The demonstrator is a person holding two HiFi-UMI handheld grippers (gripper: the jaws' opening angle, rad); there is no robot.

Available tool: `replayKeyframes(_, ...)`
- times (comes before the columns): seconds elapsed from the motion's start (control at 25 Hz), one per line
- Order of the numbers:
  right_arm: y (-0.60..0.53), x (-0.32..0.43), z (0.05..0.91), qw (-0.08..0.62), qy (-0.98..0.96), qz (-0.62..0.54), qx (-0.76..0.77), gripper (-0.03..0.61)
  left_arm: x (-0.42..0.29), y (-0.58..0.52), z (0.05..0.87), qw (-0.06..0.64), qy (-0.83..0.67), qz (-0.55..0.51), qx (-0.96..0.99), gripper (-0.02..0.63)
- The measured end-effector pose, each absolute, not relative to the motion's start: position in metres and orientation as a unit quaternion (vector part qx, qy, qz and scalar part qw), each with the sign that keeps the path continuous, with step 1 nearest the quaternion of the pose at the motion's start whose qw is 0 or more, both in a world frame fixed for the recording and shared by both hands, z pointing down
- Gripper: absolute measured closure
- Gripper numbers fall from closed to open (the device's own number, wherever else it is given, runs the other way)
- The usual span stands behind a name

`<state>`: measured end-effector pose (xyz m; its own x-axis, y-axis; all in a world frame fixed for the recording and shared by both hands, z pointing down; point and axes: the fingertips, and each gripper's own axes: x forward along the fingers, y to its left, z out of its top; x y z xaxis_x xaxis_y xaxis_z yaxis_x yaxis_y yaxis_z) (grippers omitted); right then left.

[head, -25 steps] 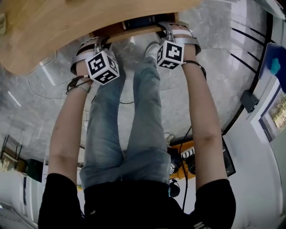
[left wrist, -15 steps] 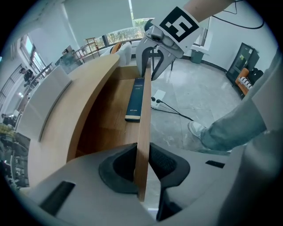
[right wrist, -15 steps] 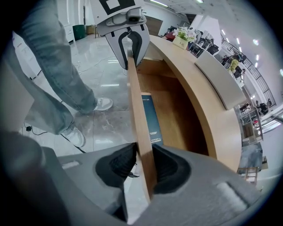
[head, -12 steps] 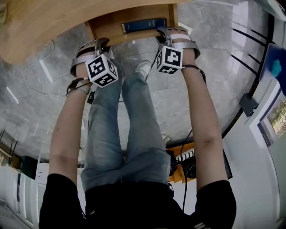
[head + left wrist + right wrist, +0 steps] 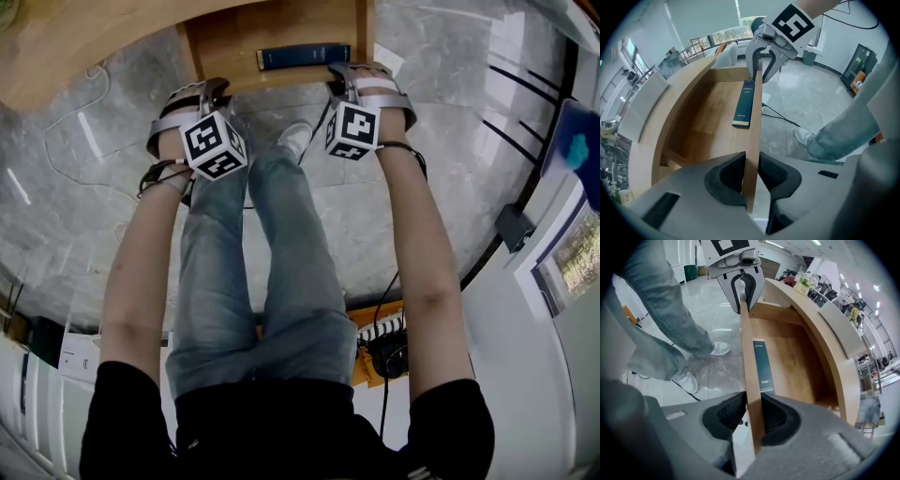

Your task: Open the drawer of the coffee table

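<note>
The head view hides both tools' jaws; each gripper view shows them. The left tool (image 5: 751,176) clamps the drawer front (image 5: 753,126) edge-on. The right tool (image 5: 752,417), jaws just closing further, pinches the same board. Beyond both, the pulled-out drawer (image 5: 225,47) holds a dark book (image 5: 762,366), its rear under the tabletop (image 5: 75,42).

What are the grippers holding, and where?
The left gripper and right gripper clamp the drawer front by its top edge; the right jaws just closed further.
</note>
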<state>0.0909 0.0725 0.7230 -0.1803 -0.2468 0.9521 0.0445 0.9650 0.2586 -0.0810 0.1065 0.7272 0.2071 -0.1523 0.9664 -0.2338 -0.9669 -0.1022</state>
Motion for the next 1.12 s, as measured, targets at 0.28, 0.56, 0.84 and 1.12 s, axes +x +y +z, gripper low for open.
replayKeyframes(0.28, 0.125, 0.094, 0.739, 0.639, -0.760, -0.112, 0.036, 0.503, -0.078, 0.159, 0.744, 0.036, -0.091, 0.627, 0.773, 0.528)
replayKeyframes(0.56, 0.133, 0.095, 0.752, 0.642, -0.756, -0.115, 0.052, 0.503, -0.078, 0.165, 0.752, 0.031, -0.100, 0.638, 0.763, 0.528)
replayKeyframes(0.84, 0.110, 0.098, 0.744, 0.640, -0.757, -0.111, 0.073, 0.494, -0.075, 0.140, 0.740, 0.023, -0.135, 0.629, 0.765, 0.528)
replayKeyframes(1.12, 0.102, 0.101, 0.758, 0.647, -0.751, -0.114, 0.059, 0.499, -0.072, 0.140, 0.759, 0.038, -0.121, 0.640, 0.758, 0.526)
